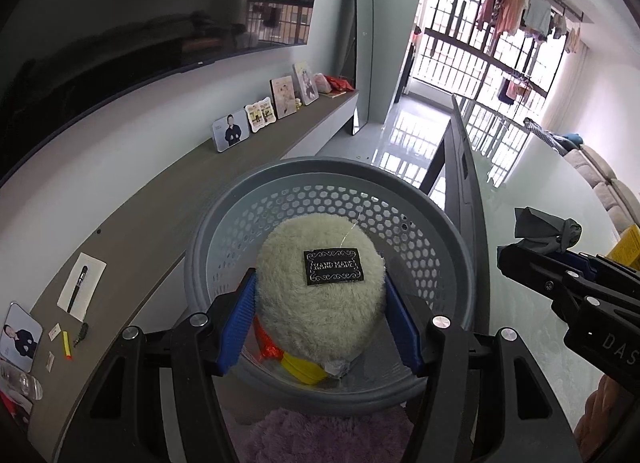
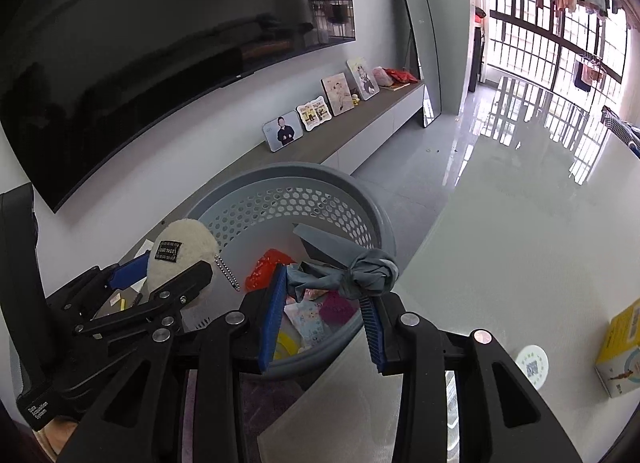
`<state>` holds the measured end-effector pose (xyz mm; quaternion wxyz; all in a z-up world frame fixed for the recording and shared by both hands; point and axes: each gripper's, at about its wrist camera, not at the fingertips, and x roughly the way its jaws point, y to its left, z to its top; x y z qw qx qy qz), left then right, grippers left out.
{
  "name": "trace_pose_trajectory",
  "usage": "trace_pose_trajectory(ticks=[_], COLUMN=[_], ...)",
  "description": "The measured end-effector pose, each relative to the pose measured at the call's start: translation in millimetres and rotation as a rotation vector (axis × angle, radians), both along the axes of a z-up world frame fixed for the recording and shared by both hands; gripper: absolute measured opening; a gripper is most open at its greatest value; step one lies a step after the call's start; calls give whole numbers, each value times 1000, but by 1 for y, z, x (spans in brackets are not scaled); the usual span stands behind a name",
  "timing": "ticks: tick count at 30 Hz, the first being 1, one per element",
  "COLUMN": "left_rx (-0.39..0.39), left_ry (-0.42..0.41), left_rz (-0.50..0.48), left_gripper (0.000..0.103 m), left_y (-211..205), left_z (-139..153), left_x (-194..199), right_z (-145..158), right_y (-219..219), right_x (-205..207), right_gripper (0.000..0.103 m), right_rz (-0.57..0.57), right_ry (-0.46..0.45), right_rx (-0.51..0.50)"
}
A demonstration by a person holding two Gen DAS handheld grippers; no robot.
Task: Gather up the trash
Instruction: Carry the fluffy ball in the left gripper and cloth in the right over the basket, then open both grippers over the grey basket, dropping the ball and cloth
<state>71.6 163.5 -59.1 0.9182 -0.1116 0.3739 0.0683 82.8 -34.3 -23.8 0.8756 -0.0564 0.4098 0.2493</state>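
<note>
My left gripper [image 1: 320,295] is shut on a fluffy cream pouch [image 1: 320,239] that has a black "HAND MADE" label. It holds the pouch just above the open grey perforated basket [image 1: 280,171]. The right wrist view shows the same pouch [image 2: 184,239] in the left gripper [image 2: 160,275] at the basket's left rim. My right gripper [image 2: 324,287] is shut on a knotted grey cloth [image 2: 360,267], over the basket [image 2: 304,171] on its right side. A red wrapper [image 2: 266,265], a yellow piece [image 1: 302,369] and colourful packets [image 2: 316,311] lie in the basket.
A low console [image 1: 168,199] under a wall TV [image 1: 120,31] carries photo frames [image 1: 232,135], a card with a pen and small bits. A tall mirror [image 1: 362,43] leans against the wall behind. To the right is a glossy white table [image 2: 520,243] with a yellow box [image 2: 618,347]. A purple rug [image 1: 320,435] lies below the basket.
</note>
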Motion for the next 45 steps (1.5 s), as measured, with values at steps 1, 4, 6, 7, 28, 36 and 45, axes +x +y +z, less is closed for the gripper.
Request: trace_pose_trajectory(ticks=[1, 4, 6, 7, 28, 36, 45], left_rx=[0, 0, -3, -8, -17, -18, -36], left_ry=[1, 3, 6, 8, 27, 33, 24], left_rz=[4, 21, 29, 31, 27, 31, 42], left_gripper=[60, 60, 60, 60, 78, 78, 78], left_y=[3, 11, 14, 16, 14, 15, 14], left_z=[-1, -5, -7, -8, -16, -15, -11], left_x=[2, 9, 11, 13, 25, 25, 18], right_z=[-3, -11, -16, -20, -38, -38, -36], right_y=[4, 14, 20, 16, 8, 7, 3], right_x=[6, 15, 23, 20, 41, 39, 35], right_gripper=[35, 35, 35, 35, 56, 56, 57], right_rz=[6, 19, 25, 25, 2, 4, -4], right_ry=[5, 12, 24, 29, 58, 57, 51], right_rx=[-4, -13, -16, -19, 14, 17, 23])
